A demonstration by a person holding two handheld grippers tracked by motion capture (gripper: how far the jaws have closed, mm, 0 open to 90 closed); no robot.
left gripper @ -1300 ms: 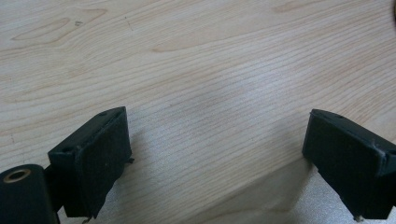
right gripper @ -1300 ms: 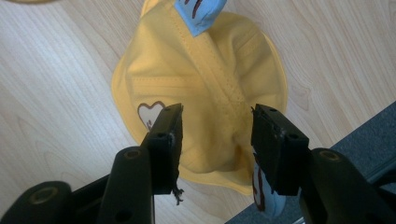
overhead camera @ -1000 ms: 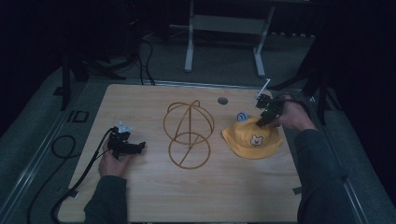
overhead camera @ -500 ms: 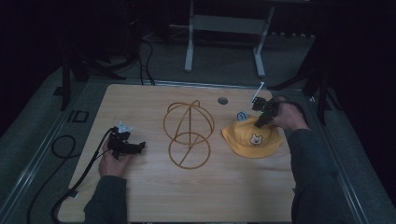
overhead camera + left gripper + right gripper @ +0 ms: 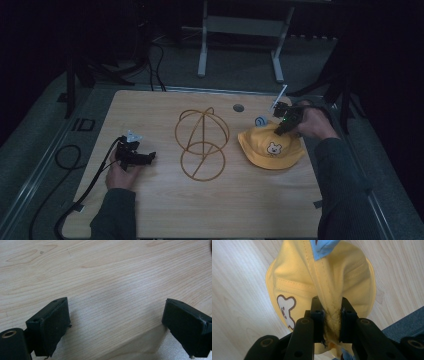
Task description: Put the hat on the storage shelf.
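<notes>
A soft yellow fabric bucket hat (image 5: 270, 148) with a small white bear patch on its front is lying near the right edge of the light wooden table (image 5: 160, 215), about midway along that edge, and its crown is being pinched up into a ridge. In the right gripper view the right gripper (image 5: 329, 315) is clamping that fold of yellow cloth (image 5: 322, 277) between its two black jaws, the stitched seam running straight up out of the grip, while the brim is spreading over the wood below and a strip of light blue lining (image 5: 322, 246) is showing at the top. In the high view the right gripper (image 5: 280, 122) is sitting at the hat's far side, held by the person's right hand (image 5: 312, 122) — a thin white strip is sticking up from it. Just beside the hat's far edge a small round blue-and-white object (image 5: 260, 120) is resting, too small to identify. Toward the table's middle, a golden wire stand (image 5: 201, 142) made of looping rings is standing upright, apart from the hat. Near the left edge the left gripper (image 5: 137, 155) is lying low in the person's left hand (image 5: 120, 167), its cable (image 5: 75, 200) trailing off toward the near left corner — in the left gripper view its jaws are spread wide over bare wood, gripping nothing.
</notes>
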